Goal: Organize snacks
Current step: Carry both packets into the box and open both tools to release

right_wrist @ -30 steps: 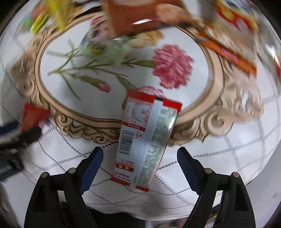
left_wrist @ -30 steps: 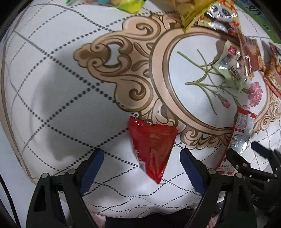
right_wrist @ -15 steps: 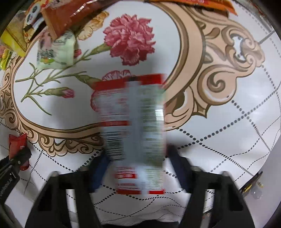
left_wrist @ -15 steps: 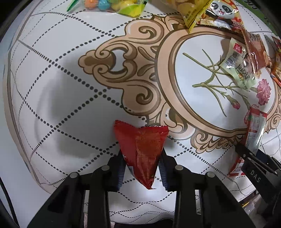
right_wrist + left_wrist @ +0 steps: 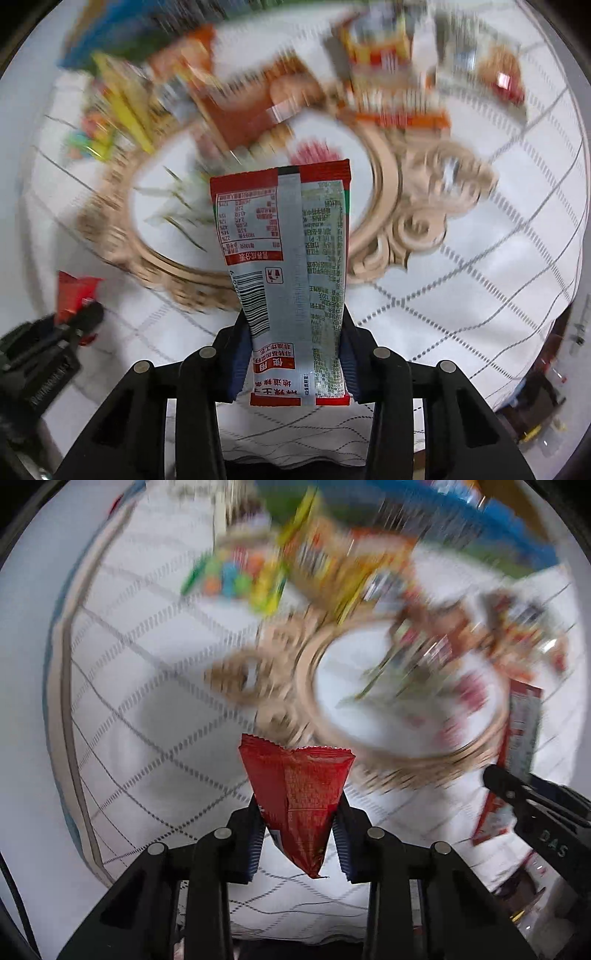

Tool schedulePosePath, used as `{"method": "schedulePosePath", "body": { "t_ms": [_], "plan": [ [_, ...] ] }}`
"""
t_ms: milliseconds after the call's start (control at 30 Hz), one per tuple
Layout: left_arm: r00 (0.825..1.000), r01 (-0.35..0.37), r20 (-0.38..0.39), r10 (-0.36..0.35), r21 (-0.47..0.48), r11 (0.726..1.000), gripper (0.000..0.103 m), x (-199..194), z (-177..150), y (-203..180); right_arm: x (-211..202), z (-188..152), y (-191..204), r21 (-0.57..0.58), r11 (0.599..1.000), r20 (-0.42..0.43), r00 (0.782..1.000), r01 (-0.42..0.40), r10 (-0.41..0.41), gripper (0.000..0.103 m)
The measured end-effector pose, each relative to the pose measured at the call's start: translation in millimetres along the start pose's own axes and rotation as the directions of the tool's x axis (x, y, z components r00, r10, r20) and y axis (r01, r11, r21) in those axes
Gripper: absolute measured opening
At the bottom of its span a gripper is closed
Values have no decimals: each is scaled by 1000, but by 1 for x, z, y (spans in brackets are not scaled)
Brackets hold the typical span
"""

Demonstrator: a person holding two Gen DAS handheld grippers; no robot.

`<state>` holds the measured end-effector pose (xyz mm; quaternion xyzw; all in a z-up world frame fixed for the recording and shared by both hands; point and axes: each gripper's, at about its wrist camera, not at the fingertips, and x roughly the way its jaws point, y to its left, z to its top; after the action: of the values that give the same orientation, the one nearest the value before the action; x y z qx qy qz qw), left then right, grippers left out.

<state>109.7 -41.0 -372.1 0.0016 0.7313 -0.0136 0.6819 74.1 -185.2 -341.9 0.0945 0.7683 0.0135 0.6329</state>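
Note:
My left gripper [image 5: 298, 830] is shut on a red snack packet [image 5: 297, 790] and holds it up above the table. My right gripper [image 5: 293, 354] is shut on a red and silver snack packet [image 5: 288, 266], back side up, also lifted. Each gripper shows in the other's view: the right one with its packet [image 5: 522, 731] at the right edge of the left wrist view, the left one with its red packet [image 5: 74, 291] at the left edge of the right wrist view.
The round table [image 5: 147, 701] has a white quilted cloth with a beige ornate frame print. A blurred heap of snack packets [image 5: 325, 565] lies along the far side; it also shows in the right wrist view [image 5: 258, 96]. A blue-green box edge [image 5: 461, 520] sits behind them.
Both grippers, open a second ago, closed on their packets and have lifted them off the table. The views now tilt up toward the far snack heap, with motion blur.

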Motion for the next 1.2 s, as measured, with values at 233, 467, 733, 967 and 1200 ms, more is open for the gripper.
{"method": "schedulePosePath", "body": {
  "t_ms": [233,467,733,967,1200],
  "plan": [
    [969,140,203,-139,10,990,30,-118,98,-3,-130,56,18,-37,990,191,972,-134,139,44],
    [958,169,234,-166,5,986,30,-159,209,20,-172,164,31,-41,982,283,941,-183,187,44],
    [972,229,57,-226,-53,972,30,-98,286,36,-114,262,43,13,981,220,957,-195,188,44],
    [959,275,-44,-280,-94,957,31,-63,307,42,-58,296,49,41,986,163,974,-164,155,44],
    [956,276,-78,-282,-87,957,34,-44,307,37,-20,315,60,11,990,98,986,-138,137,51]
  ]
}}
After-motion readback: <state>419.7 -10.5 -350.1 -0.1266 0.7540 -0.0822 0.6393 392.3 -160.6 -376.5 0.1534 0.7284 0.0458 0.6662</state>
